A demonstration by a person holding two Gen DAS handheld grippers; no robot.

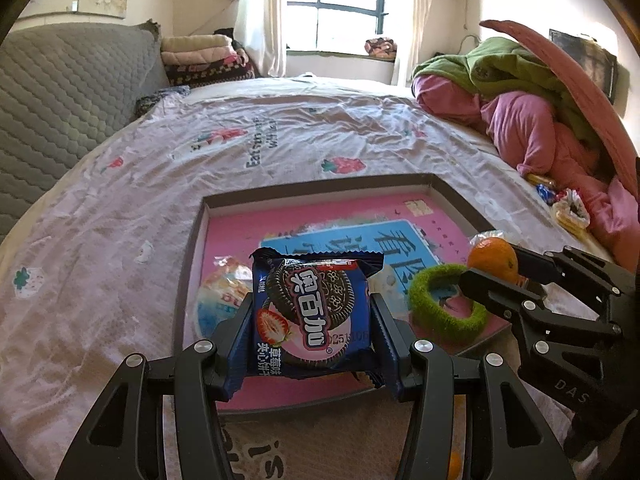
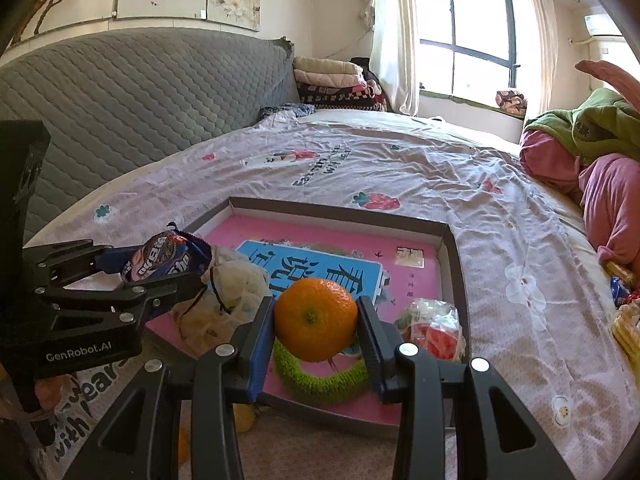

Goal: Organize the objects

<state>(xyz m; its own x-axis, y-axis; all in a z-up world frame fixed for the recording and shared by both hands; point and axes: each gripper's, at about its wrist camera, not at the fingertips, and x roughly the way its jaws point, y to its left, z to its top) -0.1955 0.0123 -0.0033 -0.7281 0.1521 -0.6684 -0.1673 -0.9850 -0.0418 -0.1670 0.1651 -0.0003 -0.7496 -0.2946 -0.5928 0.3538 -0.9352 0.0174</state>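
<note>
Left gripper (image 1: 312, 320) is clamping a blue cookie packet (image 1: 310, 312) between both fingers, holding it upright over the near edge of the shallow box (image 1: 320, 184). In the right wrist view the same packet (image 2: 168, 260) is showing at 9 o'clock, pinched in the left gripper (image 2: 176, 276).

Right gripper (image 2: 316, 328) is squeezing an orange (image 2: 315, 326) from both sides, stem end facing the camera, above the box's (image 2: 450, 264) near half. From the left wrist view the orange (image 1: 493, 258) is sitting at 3 o'clock in the right gripper (image 1: 492, 276).

Directly beneath the orange, a green fuzzy ring (image 2: 320, 380) is lying flat on the pink printed floor of the box. A clear wrapped snack (image 2: 434, 330) is lying at 3 o'clock of the ring, near the right wall. A crumpled pale bag (image 2: 236, 280) is lying at 10 o'clock, toward the left wall.

The box is resting on a strawberry-print bedsheet (image 2: 400, 160). Farther out, at 2 o'clock, pink and green bedding (image 1: 520, 112) is piling up. A window (image 1: 340, 0) is lying at 12 o'clock.
</note>
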